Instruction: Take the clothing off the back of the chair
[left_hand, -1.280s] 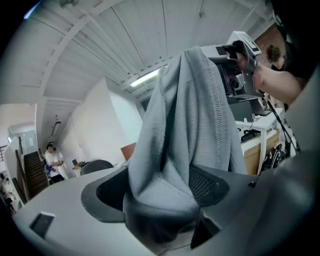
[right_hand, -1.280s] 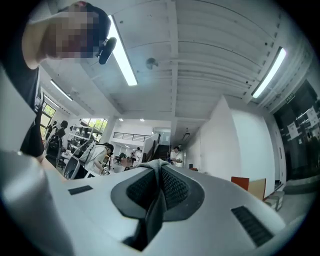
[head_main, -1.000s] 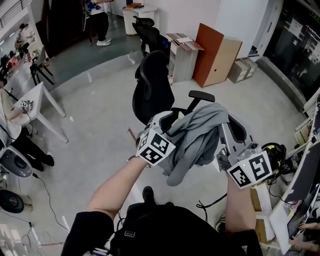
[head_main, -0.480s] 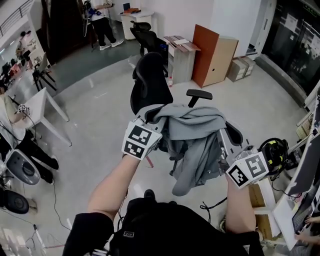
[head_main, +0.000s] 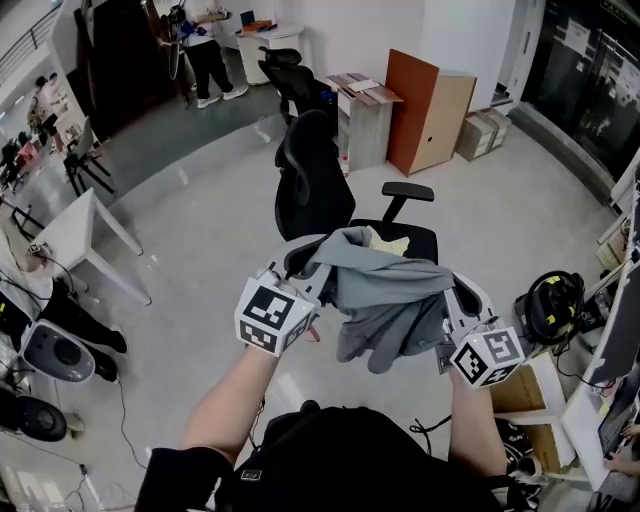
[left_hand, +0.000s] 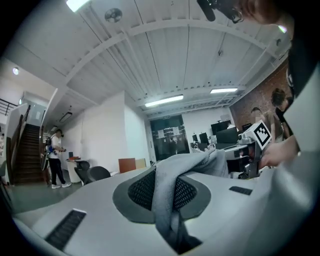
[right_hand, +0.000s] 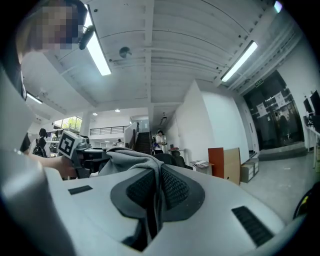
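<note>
the grey garment (head_main: 385, 300) hangs off the black chair (head_main: 312, 190) back, over its seat, between the left claw (left_hand: 167, 192), jaws just closed on 1 fold, and the right claw (right_hand: 156, 192), clamped on another.

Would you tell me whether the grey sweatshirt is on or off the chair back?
Off: left tongs and right tongs hold the sweatshirt bunched; the chair back is bare.

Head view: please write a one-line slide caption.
Left gripper, jaws just closed, and right gripper hold a grey garment near a black office chair.
</note>
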